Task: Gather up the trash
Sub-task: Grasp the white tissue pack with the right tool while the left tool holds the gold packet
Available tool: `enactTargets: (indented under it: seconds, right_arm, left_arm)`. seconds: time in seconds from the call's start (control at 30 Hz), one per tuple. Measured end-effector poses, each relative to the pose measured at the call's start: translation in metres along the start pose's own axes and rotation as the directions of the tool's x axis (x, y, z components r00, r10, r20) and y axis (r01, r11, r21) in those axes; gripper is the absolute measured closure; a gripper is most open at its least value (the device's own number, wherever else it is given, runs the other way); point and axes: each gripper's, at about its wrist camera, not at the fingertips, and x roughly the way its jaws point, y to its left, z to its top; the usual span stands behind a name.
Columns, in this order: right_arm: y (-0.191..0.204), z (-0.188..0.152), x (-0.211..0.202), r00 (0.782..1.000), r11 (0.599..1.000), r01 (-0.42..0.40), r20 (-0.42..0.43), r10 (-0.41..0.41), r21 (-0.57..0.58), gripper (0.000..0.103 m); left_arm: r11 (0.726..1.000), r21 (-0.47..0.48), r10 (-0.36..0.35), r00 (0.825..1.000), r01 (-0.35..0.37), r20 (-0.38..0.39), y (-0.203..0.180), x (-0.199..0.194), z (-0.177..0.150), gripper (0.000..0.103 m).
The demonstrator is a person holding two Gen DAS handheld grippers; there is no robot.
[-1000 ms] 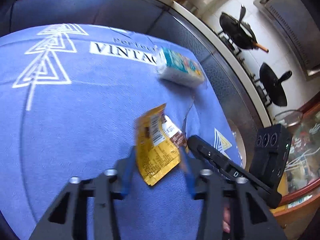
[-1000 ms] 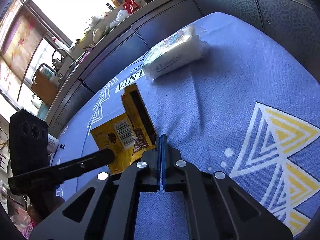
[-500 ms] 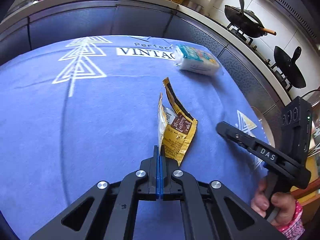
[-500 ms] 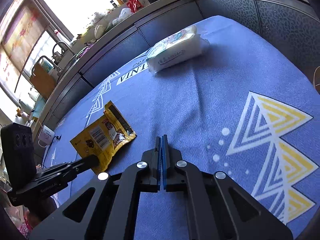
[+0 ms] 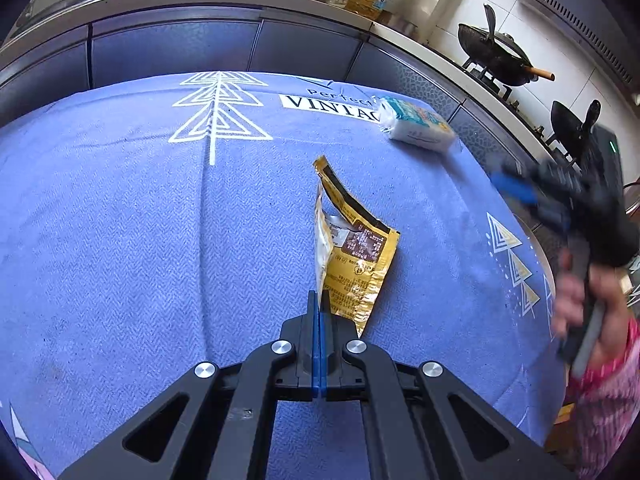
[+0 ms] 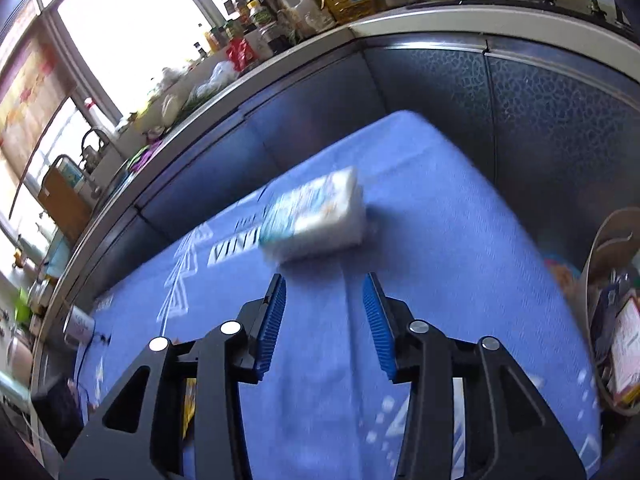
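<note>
Yellow wrapper (image 5: pixel 352 256) lies on the blue-clothed tabletop (image 5: pixel 120 240), torn mouth away from you; light, crinkly, likely slick foil. Your left hand-held gripper (image 5: pixel 319 300) is pinched on its near edge. Right hand-held gripper (image 6: pixel 324 316) is spread, empty, facing the soft tissue pack (image 6: pixel 316 216). Bin (image 6: pixel 608 304) at the right holds mixed packaging.

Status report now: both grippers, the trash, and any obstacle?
Left gripper shut on yellow wrapper. Right gripper open, facing tissue pack. Nothing between them.
</note>
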Motion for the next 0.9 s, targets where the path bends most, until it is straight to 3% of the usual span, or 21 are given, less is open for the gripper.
enactTargets:
  seconds: [0.17,0.27,0.33,0.4,0.47,0.53,0.63,0.7,0.77,0.8,0.87,0.9]
  right_arm:
    - [-0.007,0.064,0.062,0.995,0.997,0.04,-0.094,-0.033,0.066,0.056]
    - [-0.017,0.073,0.097,0.986,0.992,0.044,-0.163,-0.024,0.117,0.057]
    - [-0.019,0.066,0.103,0.983,0.991,-0.001,-0.183,0.026,0.134,0.064]
    - [-0.013,0.052,0.097,0.977,0.992,-0.057,-0.2,0.079,0.116,0.066]
    - [-0.003,0.032,0.085,0.969,0.994,-0.095,-0.224,0.106,0.059,0.067]
    - [0.008,0.006,0.068,0.956,0.99,-0.143,-0.259,0.141,0.009,0.067]
    - [0.012,-0.037,0.04,0.934,0.977,-0.212,-0.295,0.202,-0.003,0.066]
    - [0.01,-0.067,0.014,0.934,0.973,-0.232,-0.281,0.222,-0.004,0.062]
    - [0.008,-0.091,-0.013,0.944,0.971,-0.238,-0.242,0.224,-0.03,0.052]
    - [0.009,-0.101,-0.03,0.953,0.97,-0.236,-0.209,0.218,-0.065,0.049]
    - [0.01,-0.117,-0.058,0.971,0.969,-0.21,-0.145,0.19,-0.131,0.031]
    - [0.01,-0.123,-0.07,0.975,0.969,-0.201,-0.121,0.184,-0.144,0.029]
  left_arm:
    - [1.0,-0.003,-0.014,1.0,0.014,0.011,0.002,0.0,-0.002,0.102]
    - [1.0,-0.007,-0.025,1.0,0.025,0.004,0.004,0.0,-0.002,0.102]
    - [0.999,-0.02,-0.039,0.999,0.039,-0.009,0.006,0.0,0.0,0.101]
    - [0.996,-0.044,-0.077,0.997,0.077,-0.014,0.01,0.0,0.004,0.086]
    - [0.993,-0.061,-0.099,0.995,0.099,0.005,0.012,0.0,0.01,0.053]
    - [0.993,-0.061,-0.099,0.995,0.1,0.021,0.011,0.002,0.017,0.048]
    - [0.99,-0.067,-0.124,0.992,0.125,0.012,0.01,0.008,0.02,0.061]
    - [0.992,-0.06,-0.112,0.994,0.113,0.013,0.009,0.009,0.017,0.072]
    - [0.992,-0.052,-0.12,0.993,0.119,-0.016,0.009,0.013,0.014,0.102]
    - [0.989,-0.061,-0.135,0.991,0.133,-0.024,0.01,0.013,0.011,0.102]
    - [0.987,-0.063,-0.147,0.989,0.145,-0.025,0.011,0.009,0.009,0.102]
    - [0.986,-0.065,-0.155,0.988,0.153,-0.021,0.012,0.006,0.008,0.103]
